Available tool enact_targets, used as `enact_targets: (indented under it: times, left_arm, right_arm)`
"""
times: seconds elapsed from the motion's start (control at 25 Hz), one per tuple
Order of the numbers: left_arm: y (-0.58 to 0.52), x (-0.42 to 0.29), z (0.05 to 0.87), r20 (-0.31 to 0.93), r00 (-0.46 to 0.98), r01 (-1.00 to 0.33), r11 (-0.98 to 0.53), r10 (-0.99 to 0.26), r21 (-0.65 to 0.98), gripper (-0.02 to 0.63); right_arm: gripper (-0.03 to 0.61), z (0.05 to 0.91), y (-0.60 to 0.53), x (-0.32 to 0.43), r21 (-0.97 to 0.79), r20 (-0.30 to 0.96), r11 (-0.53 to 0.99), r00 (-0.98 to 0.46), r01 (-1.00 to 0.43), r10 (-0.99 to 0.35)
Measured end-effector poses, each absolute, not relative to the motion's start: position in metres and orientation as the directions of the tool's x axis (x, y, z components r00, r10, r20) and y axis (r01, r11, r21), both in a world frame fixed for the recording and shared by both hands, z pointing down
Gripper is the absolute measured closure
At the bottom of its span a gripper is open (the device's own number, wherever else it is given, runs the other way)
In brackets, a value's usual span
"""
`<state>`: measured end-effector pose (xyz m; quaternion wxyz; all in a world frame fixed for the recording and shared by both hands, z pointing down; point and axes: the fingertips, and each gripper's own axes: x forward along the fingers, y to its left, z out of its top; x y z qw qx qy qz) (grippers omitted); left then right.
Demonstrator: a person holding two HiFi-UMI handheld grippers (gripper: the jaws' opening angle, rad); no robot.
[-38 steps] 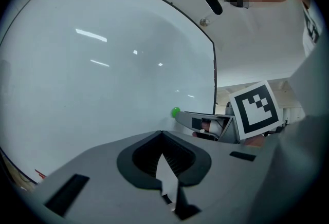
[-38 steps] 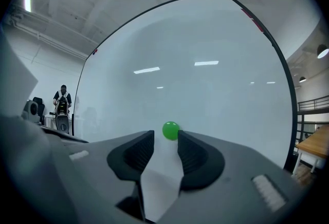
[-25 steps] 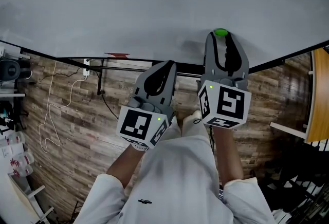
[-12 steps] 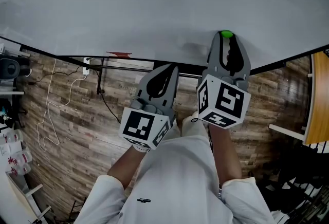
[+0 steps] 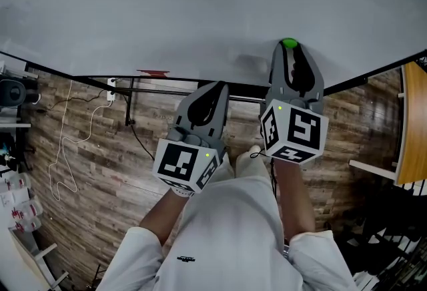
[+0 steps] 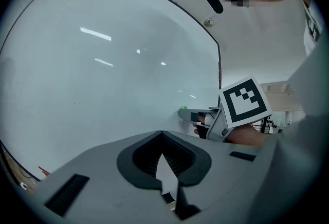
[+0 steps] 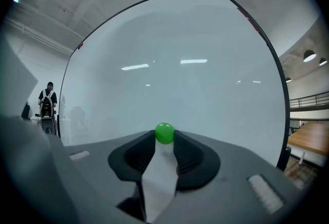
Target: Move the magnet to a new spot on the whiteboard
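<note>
A person's right gripper [image 5: 289,51] reaches level to a whiteboard [image 5: 200,3], its jaws just closing around a small green magnet [image 7: 164,133] that sits on the board near the lower edge. The magnet lies right at the jaw tips, held between the two pads; both pads appear to touch its sides, though the wide-angle right gripper view makes the firmness of the grip hard to judge. In the head view the magnet shows as a green dot just past the tip of the right gripper, against the pale board.

The left gripper [image 5: 216,86] hangs beside it, lower and short of the board, jaws brought together at the tips with nothing between them. Wood-plank floor [image 5: 100,149] shows beneath the board's bottom rail.
</note>
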<state>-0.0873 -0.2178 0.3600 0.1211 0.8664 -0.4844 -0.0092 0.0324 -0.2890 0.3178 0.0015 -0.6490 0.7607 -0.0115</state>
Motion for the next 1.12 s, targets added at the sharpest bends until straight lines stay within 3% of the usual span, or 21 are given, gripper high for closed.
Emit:
enact_targets:
  times: [1.12]
  left_arm:
    - [-0.191,-0.099,0.344,0.067,0.505,-0.851,-0.483,-0.861,0.208,0.607]
  right_arm:
    - [0.457,0.300,-0.263,0.023,-0.040,-0.026,0.189,-0.188,-0.981,-0.982]
